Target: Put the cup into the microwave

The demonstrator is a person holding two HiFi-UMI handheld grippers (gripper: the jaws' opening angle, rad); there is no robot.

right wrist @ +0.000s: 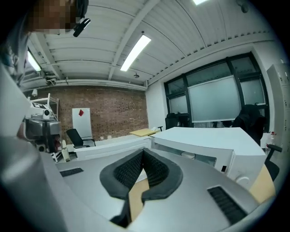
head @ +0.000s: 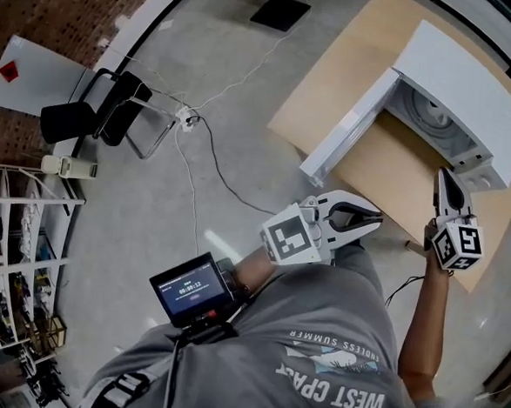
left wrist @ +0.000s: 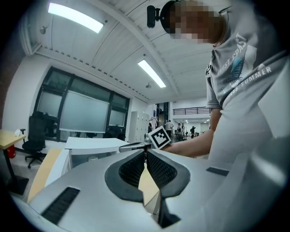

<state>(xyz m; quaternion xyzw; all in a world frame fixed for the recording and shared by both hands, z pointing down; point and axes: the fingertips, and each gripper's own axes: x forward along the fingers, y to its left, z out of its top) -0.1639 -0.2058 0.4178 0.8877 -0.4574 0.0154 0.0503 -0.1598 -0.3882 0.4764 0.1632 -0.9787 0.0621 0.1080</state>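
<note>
microwave point(head: 463, 82) stands open, turntable point(head: 429, 112) showing inside; left gripper point(head: 376, 219) and right gripper point(head: 444, 177) both pressed together.

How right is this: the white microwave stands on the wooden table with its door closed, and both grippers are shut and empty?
One thing is wrong: the door is open, not closed, as the head view shows. The white microwave does stand on the wooden table, and the left gripper and right gripper are both shut and empty.
</note>
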